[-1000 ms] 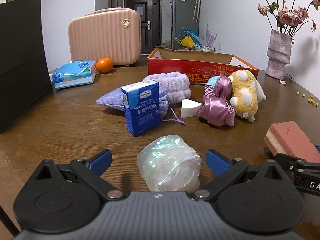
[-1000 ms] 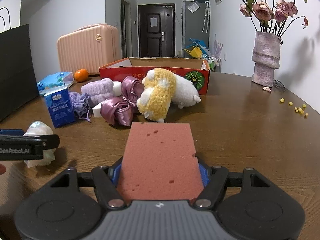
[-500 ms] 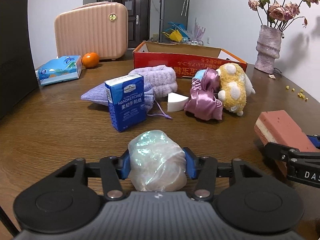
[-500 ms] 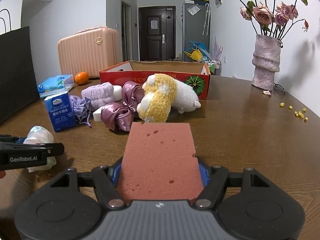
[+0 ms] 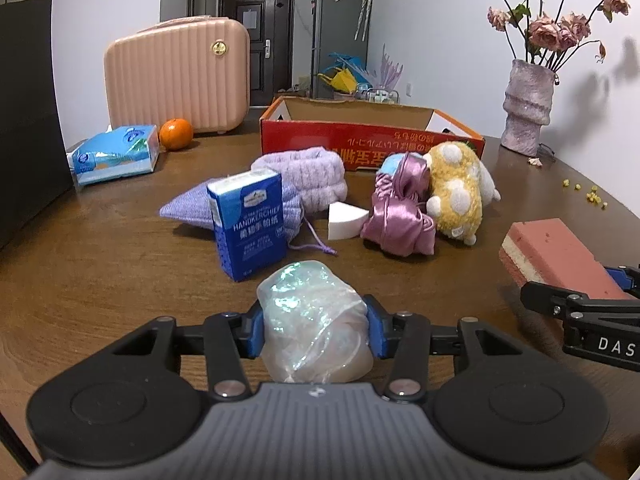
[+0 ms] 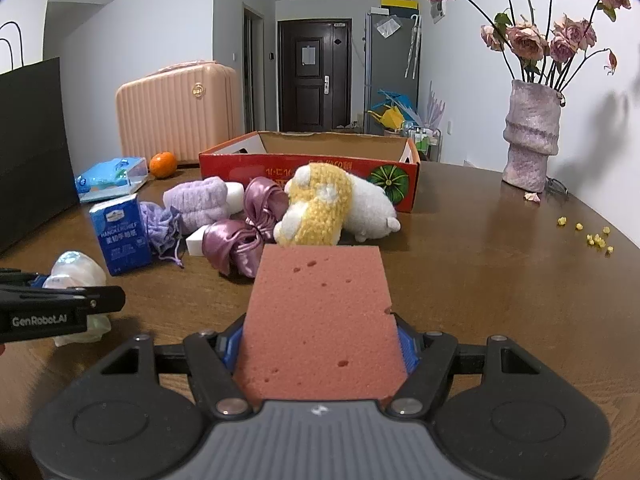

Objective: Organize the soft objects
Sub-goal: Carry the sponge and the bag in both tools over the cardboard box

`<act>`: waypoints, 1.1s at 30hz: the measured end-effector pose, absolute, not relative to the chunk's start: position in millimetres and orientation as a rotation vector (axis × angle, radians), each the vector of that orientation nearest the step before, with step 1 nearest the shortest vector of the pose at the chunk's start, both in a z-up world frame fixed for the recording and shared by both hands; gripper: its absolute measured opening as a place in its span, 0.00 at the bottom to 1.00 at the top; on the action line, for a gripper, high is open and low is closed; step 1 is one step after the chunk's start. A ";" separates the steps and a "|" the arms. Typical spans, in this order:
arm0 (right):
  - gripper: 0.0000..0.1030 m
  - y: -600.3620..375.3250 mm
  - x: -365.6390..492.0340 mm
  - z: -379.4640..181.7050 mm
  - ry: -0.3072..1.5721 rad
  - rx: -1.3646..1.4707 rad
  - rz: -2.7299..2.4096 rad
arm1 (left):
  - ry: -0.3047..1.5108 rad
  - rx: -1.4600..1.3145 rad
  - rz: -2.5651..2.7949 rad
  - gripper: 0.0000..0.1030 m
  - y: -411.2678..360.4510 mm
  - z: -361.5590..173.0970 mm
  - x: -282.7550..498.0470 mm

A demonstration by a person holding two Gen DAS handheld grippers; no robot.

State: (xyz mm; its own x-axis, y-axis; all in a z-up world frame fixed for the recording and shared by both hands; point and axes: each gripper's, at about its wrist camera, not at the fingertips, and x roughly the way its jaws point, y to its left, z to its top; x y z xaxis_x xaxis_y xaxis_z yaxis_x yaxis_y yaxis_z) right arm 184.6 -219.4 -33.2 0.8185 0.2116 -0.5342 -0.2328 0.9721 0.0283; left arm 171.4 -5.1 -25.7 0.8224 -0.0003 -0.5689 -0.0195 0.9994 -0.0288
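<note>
My left gripper [image 5: 314,330] is closing its jaws on a crumpled clear plastic bundle [image 5: 308,304], and both blue pads press its sides just above the brown table. In the right wrist view my right gripper [image 6: 320,344] is shut on a pink sponge block [image 6: 320,300], held off the table to the right of the left one. Ahead lie a yellow plush toy [image 5: 456,192], a pink satin scrunchie [image 5: 400,220], a white wedge sponge [image 5: 344,216], a lilac towel roll [image 5: 308,176] and a purple drawstring pouch [image 5: 188,208]. Behind them stands an open red cardboard box [image 5: 372,148].
A blue handkerchief pack [image 5: 250,224] stands upright just beyond the bundle. At the back left are a pink suitcase [image 5: 176,80], an orange [image 5: 176,134], a blue tissue pack [image 5: 116,154] and a black bag [image 5: 28,112]. A vase of roses [image 5: 528,112] and yellow crumbs [image 5: 588,194] sit far right.
The left gripper's jaws went from wide apart around the plastic bundle to pressed against its sides. The right gripper kept its hold on the sponge and barely moved.
</note>
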 end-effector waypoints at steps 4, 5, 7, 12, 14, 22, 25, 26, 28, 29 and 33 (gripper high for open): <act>0.67 -218.4 186.8 -27.3 0.550 -0.039 0.235 | 0.586 -0.026 0.002 0.46 -5.1 -19.0 172.3; 0.67 -218.2 187.2 -25.9 0.546 -0.039 0.234 | 0.581 -0.025 0.001 0.46 -5.1 -17.0 172.8; 0.67 -217.9 189.0 -22.9 0.539 -0.040 0.233 | 0.568 -0.024 -0.002 0.46 -4.5 -13.1 173.5; 0.67 -216.7 195.5 -14.3 0.520 -0.042 0.230 | 0.547 -0.021 -0.006 0.45 -3.4 -3.8 178.4; 0.67 -216.4 198.4 -11.2 0.514 -0.042 0.229 | 0.539 -0.021 -0.010 0.45 -3.1 0.0 181.2; 0.67 -214.5 212.2 0.6 0.494 -0.043 0.216 | 0.512 -0.020 -0.030 0.45 -1.6 13.8 193.5; 0.67 -213.6 218.3 5.2 0.488 -0.043 0.212 | 0.501 -0.019 -0.037 0.45 -1.7 19.3 199.3; 0.67 -213.4 220.6 6.7 0.485 -0.043 0.210 | 0.499 -0.019 -0.039 0.45 -1.8 20.9 201.3; 0.67 -212.6 224.9 9.5 0.482 -0.044 0.208 | 0.494 -0.019 -0.043 0.45 -1.6 23.7 205.5; 0.67 -212.4 227.5 11.0 0.481 -0.044 0.208 | 0.492 -0.019 -0.044 0.45 -1.5 25.3 207.6; 0.67 -210.3 236.1 15.7 0.475 -0.046 0.206 | 0.485 -0.017 -0.049 0.45 -1.2 30.6 216.3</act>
